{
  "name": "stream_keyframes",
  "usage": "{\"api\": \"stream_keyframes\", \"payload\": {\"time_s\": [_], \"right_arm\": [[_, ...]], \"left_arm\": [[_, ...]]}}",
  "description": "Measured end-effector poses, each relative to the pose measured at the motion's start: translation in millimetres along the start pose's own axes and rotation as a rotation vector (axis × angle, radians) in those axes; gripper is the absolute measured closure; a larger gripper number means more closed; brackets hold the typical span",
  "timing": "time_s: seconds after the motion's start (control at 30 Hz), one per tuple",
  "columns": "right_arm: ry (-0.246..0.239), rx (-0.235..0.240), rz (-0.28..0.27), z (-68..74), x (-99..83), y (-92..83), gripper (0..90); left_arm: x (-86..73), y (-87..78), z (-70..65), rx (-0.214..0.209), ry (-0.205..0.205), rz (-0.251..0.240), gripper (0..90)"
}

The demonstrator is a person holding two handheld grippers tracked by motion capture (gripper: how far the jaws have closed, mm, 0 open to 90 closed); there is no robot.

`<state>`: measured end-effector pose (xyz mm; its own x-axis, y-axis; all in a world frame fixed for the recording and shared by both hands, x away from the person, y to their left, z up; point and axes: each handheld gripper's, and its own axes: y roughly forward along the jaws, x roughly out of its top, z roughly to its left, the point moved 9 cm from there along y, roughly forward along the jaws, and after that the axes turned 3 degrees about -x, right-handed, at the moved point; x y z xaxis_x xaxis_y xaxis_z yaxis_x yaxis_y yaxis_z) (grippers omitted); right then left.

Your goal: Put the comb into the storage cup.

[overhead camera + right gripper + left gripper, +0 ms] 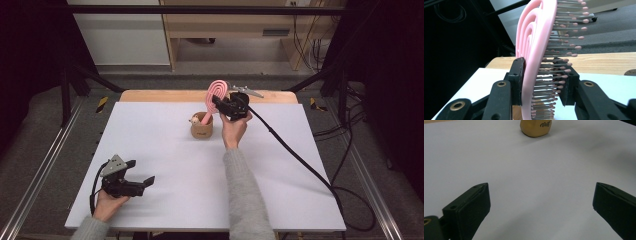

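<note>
A: Start at the right gripper (541,82). Its jaws are closed on the pink hairbrush (534,50), one pad flat on the smooth back, the other pushed in among the bristles (564,42).

B: That looks like the weak point to me. The bristles give, so the pad on that side has nothing firm to press on. I'd expect the brush could twist or slide in the grip if the hand tips or jerks.

A: Where is the brush?

B: In the high view it is toward the far side of the table (150,150), just right of centre, with its handle end down in the tan cup (202,127) and its rounded head up above the gripper. Its long axis runs steeply upward, leaning toward the far right; the bristles face right.

A: Any other risk?

B: The cup looks light. If the handle catches the rim, the cup could tip or drag. Something small sits at its left rim; I can't tell what.

A: And the left gripper (131,180)?

B: Wide open, holding nothing, resting near the table's near left corner, well away from the cup.
</note>
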<state>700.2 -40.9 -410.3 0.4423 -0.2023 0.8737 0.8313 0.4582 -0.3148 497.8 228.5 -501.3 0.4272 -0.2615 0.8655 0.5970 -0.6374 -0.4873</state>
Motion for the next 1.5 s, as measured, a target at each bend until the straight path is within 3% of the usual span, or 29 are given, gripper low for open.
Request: {"api": "stream_keyframes", "payload": {"time_s": [0.37, 1.1, 1.33, 1.5], "right_arm": [[0.024, -0.02, 0.002, -11.8, -2.2, -3.1, 61.2], [-0.045, -0.06, 0.009, -22.7, -7.2, -5.0, 56.1], [-0.123, -0.086, 0.016, -26.9, -9.7, -7.1, 45.8], [-0.153, -0.092, 0.01, -27.6, -4.5, -13.7, 31.6]], "left_arm": [[-0.4, 0.3, 0.3, 0.002, 0.001, 0.003, 1.3], [-0.7, 0.5, 0.6, 0.002, 0.003, 0.005, 1.3], [-0.7, 0.6, 0.5, 0.002, 0.004, 0.006, 1.3], [-0.8, 0.9, 0.4, 0.002, 0.004, 0.006, 1.3]]}}
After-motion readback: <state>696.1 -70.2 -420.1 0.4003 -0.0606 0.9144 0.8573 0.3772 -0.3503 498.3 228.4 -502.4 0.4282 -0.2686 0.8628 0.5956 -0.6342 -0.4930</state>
